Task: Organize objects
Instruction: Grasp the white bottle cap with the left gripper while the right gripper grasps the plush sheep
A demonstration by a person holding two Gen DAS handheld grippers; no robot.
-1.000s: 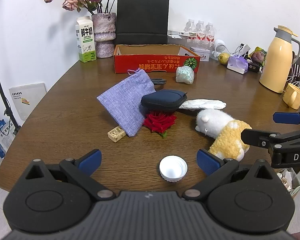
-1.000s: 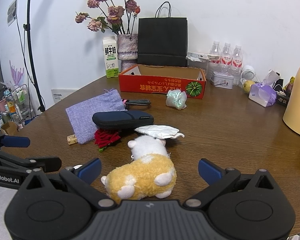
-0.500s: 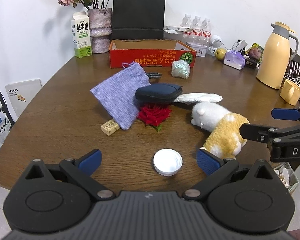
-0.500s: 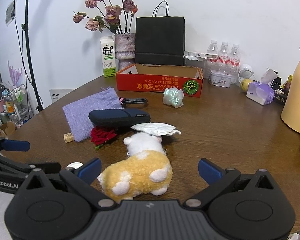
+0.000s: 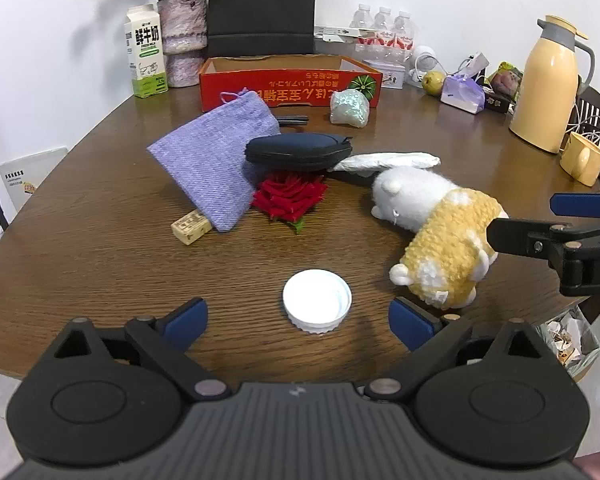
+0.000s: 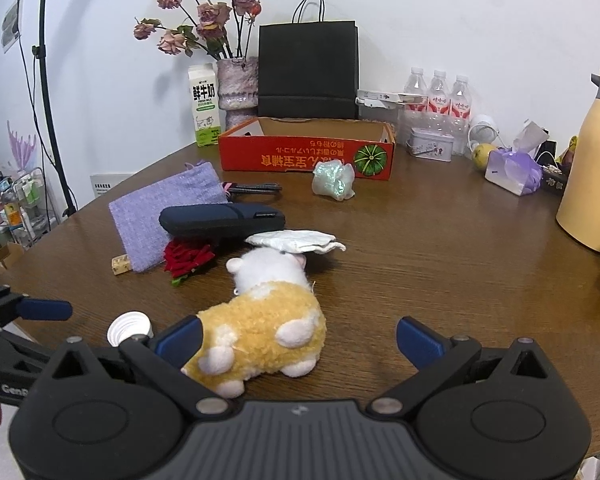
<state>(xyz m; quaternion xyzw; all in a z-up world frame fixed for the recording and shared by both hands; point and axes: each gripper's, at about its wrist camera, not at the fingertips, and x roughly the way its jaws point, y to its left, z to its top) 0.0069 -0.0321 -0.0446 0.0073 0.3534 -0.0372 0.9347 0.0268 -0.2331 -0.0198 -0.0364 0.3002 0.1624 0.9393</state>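
A white bottle cap (image 5: 317, 301) lies on the brown table, right between the pads of my open left gripper (image 5: 299, 319). A yellow and white plush toy (image 6: 265, 318) lies between the pads of my open right gripper (image 6: 299, 340), nearer its left pad; it also shows in the left wrist view (image 5: 436, 236). Beyond lie a red felt rose (image 5: 289, 197), a dark blue case (image 5: 298, 151), a purple cloth pouch (image 5: 216, 155), a wooden block (image 5: 191, 227), a white wrapper (image 5: 386, 160) and a shiny crumpled packet (image 5: 349, 107). An open red cardboard box (image 5: 290, 86) stands at the back.
Behind the box are a black paper bag (image 6: 308, 70), a vase of dried roses (image 6: 238, 88), a milk carton (image 6: 205, 104) and water bottles (image 6: 438, 96). A yellow thermos (image 5: 550, 84) and yellow mug (image 5: 582, 158) stand at the right. The table's near edge is just under both grippers.
Both grippers have moved forward and down toward the table. The cap now sits between the left pads, and the plush toy is closer between the right pads.
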